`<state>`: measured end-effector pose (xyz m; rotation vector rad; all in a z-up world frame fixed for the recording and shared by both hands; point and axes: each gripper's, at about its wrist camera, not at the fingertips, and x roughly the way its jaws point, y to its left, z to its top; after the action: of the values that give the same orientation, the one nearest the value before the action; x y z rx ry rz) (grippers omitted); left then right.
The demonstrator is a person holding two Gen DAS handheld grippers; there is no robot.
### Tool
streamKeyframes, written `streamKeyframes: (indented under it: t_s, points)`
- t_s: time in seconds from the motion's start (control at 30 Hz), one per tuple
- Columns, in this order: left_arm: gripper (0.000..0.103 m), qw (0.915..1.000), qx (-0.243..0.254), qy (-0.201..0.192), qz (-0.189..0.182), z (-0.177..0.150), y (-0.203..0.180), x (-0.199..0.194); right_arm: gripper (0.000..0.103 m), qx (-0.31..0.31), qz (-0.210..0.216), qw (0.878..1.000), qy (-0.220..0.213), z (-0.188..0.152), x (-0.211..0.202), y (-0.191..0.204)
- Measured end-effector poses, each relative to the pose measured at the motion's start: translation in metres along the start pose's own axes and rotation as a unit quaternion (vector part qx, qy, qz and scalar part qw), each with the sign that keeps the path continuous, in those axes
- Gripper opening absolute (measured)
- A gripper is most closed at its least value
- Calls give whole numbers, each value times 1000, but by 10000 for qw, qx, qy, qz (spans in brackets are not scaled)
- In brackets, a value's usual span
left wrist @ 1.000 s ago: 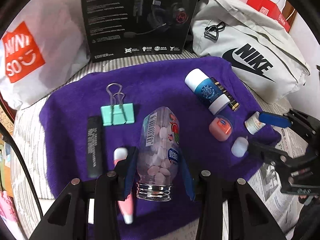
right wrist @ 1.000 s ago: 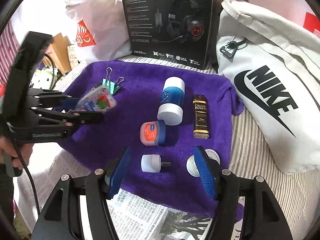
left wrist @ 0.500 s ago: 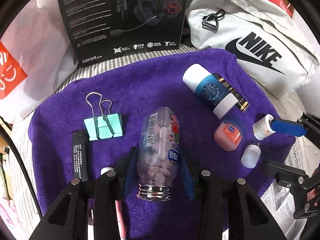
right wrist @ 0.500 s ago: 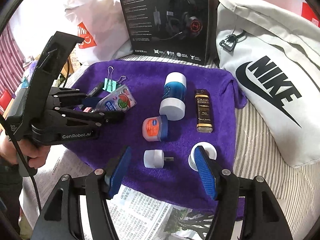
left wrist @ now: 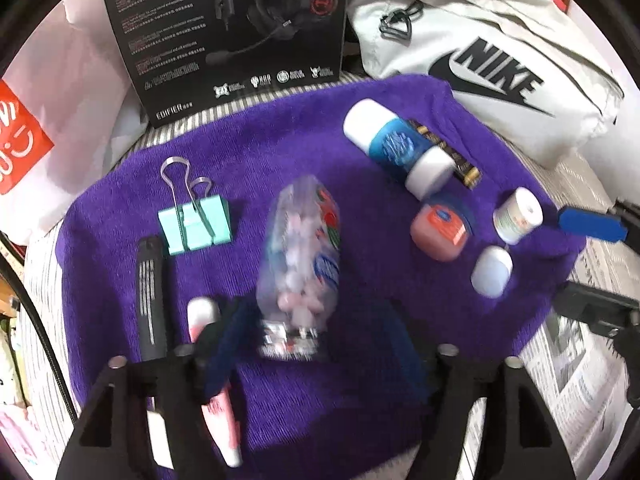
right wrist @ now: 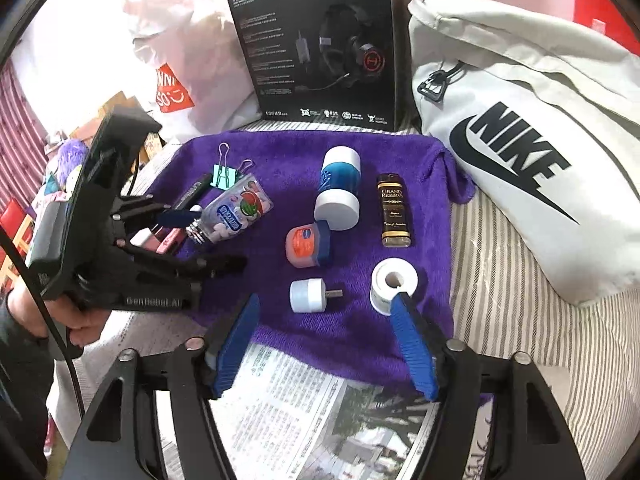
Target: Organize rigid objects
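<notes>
Purple towel (right wrist: pixel 360 332), left fingers (right wrist: pixel 176 218) seemingly released around candy bottle (right wrist: pixel 234 216), right fingers (right wrist: pixel 412 356) spread

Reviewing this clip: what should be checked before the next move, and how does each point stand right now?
1. Left gripper jaws open, wider than the bottle: ok.
2. Bottle lying on the towel, not lifted: ok.
3. Right gripper jaws open: ok.
4. Plug free ahead between the right jaws: ok.
5. Right jaws clear of the tape roll: cannot tell, one tip overlaps it.
6. Left view sharp enough to aim: not ok, blurred.
</notes>
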<state>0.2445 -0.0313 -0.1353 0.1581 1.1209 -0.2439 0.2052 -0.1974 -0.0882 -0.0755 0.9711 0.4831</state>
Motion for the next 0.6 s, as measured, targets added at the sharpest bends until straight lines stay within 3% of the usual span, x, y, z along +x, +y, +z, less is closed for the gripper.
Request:
streamKeyframes:
  t_s: [0.17, 0.27, 0.3, 0.4, 0.6]
  points:
    - [74, 9995, -281, 54, -131, -15, -2, -13, 74, 197, -188, 9996, 82, -9, -5, 4]
    - [83, 9989, -452, -95, -34, -25, -3, -33, 75, 337, -268, 9990, 110, -14, -9, 5]
    - [87, 9985, -507, -161, -89, -30, -2, -43, 77, 386, -301, 9988, 91, -17, -13, 7]
    - [100, 9973, -667, -158, -270, -40, -3, -65, 100, 491, -312, 9983, 52, -20, -23, 12]
    - [100, 9958, -824, -385, 80, -66, -12, -115, 103, 495, -414, 9979, -76, -29, -54, 33]
